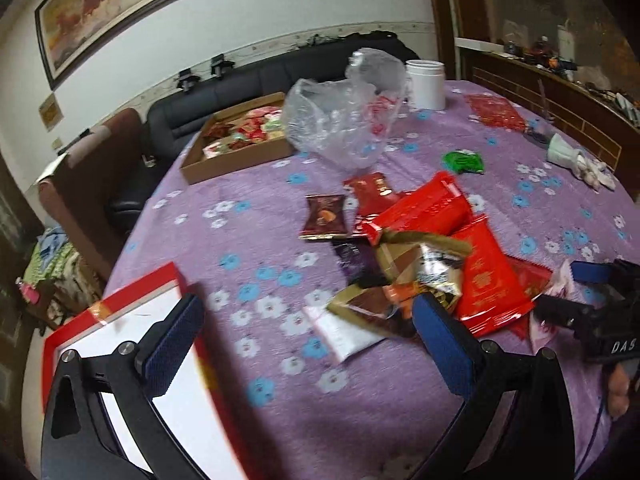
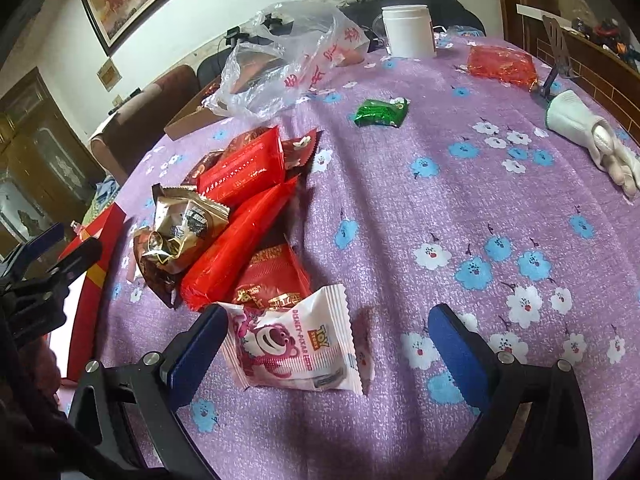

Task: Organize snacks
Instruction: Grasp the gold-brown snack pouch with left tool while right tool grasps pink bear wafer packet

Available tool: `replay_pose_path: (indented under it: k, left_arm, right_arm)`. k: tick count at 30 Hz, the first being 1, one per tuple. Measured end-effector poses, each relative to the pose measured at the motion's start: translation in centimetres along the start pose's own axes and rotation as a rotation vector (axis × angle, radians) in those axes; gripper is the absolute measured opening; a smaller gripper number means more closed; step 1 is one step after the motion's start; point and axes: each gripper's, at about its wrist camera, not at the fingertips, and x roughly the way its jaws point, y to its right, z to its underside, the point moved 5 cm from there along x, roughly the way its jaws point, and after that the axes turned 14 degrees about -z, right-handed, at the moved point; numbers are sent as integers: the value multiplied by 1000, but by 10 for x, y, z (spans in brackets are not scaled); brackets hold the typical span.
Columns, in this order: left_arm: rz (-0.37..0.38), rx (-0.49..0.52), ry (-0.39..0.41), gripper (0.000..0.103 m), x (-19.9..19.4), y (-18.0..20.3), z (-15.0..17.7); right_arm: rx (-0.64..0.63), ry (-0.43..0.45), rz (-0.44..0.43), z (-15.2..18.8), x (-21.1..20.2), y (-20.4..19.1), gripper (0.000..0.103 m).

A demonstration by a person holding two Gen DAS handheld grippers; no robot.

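Note:
A heap of snack packets (image 1: 424, 240) lies on the purple flowered tablecloth (image 1: 248, 208): red packs (image 2: 244, 236), gold and brown packs (image 2: 176, 228), a dark brown pack (image 1: 324, 216). A green packet (image 2: 382, 112) lies apart. My left gripper (image 1: 312, 340) is open and empty, just short of the heap, with a red-rimmed white box (image 1: 120, 320) under its left finger. My right gripper (image 2: 336, 352) is open, its jaws on either side of a white and pink Toy Story packet (image 2: 292, 344) lying on the cloth.
A cardboard tray of snacks (image 1: 236, 136) stands at the far left. A clear plastic bag (image 1: 344, 116) and a white jar (image 1: 426, 84) stand behind the heap. A red flat pack (image 2: 500, 64) and a white glove (image 2: 588, 140) lie at the right.

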Motion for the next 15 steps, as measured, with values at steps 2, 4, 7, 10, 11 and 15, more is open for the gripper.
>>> replay_pose_path:
  k: [2,4,7,10,11,15]
  left_arm:
    - [25,3,-3,103,1,6,-2]
    - [31,18,-2,103,3,13,-5]
    - [67,59,-7,103,7,29,-7]
    - [90,99,-24,103,15,45,-7]
    - [100,106,-35,103,17,48,-6]
    - [132,103,-87,99,26,57,-3]
  right_arm:
    - [-4,3,-9,0,0,-1,100]
    - [-5,4,-16,0,-1,-1,97]
    - [-43,-19,31,4,-2,-4,87]
    - [-92,-49,87,8,-4,-7,72]
    - [-94,-53,81,8,-5,-6,67]
    - [-50,-46,11,9,-14,3,55]
